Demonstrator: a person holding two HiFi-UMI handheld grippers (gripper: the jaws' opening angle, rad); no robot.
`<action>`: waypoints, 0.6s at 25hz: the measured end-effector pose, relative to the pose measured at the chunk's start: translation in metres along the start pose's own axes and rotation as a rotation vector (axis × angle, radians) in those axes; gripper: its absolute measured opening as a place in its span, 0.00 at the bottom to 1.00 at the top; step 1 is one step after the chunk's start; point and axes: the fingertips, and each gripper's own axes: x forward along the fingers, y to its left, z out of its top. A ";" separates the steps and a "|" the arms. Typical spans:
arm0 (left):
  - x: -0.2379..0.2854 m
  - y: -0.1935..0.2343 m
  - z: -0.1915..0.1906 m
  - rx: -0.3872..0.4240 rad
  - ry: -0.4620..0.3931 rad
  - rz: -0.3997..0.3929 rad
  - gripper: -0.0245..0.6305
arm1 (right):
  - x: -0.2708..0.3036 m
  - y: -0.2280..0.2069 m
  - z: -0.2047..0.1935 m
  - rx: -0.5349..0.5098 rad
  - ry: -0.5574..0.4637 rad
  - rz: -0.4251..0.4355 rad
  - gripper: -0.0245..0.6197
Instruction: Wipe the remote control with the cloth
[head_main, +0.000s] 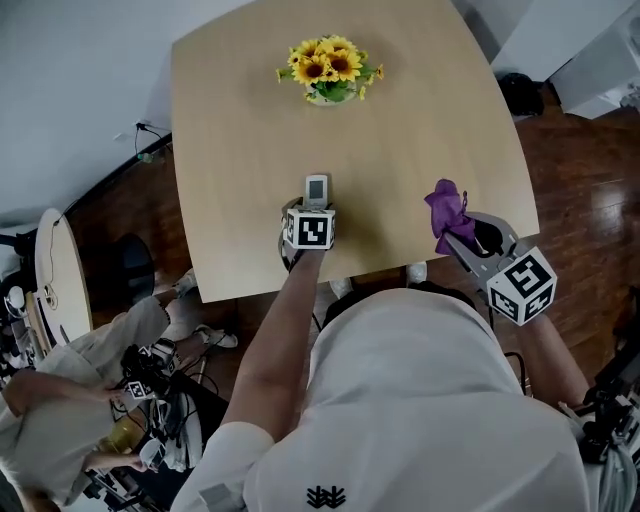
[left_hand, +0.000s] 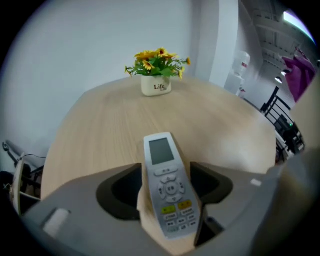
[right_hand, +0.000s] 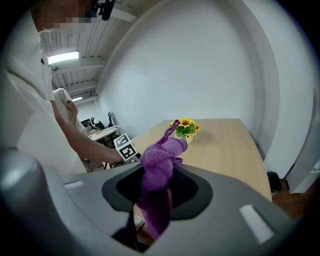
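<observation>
Left gripper view: the left tongs (left_hand: 166, 172) are clamped on the sides of a grey remote control (left_hand: 169, 195); its screen end sticks out past their tips, over the near part of the pale worktop (left_hand: 100, 125); a white pot of sunflowers (left_hand: 156, 75) stands well beyond them. The right tongs (right_hand: 157, 187) pinch a bunched purple cloth (right_hand: 160, 160), raised off to the right of the left tongs and apart from the remote control.

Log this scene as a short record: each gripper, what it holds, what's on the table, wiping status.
left gripper: shut on the remote control, screen end forward
right gripper: shut on the purple cloth, bunched between the jaws
table: light wood, pot of sunflowers at far end
cloth and remote control: apart
wiping: not yet begun
</observation>
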 end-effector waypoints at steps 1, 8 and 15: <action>0.002 -0.004 -0.001 -0.006 0.007 -0.015 0.53 | 0.000 -0.002 -0.001 0.009 0.003 -0.004 0.24; 0.001 -0.012 -0.001 -0.062 -0.008 -0.070 0.48 | 0.002 -0.011 -0.002 0.035 0.003 -0.007 0.24; -0.008 -0.009 0.001 -0.097 -0.014 -0.101 0.47 | 0.007 -0.016 -0.004 0.034 0.012 0.003 0.24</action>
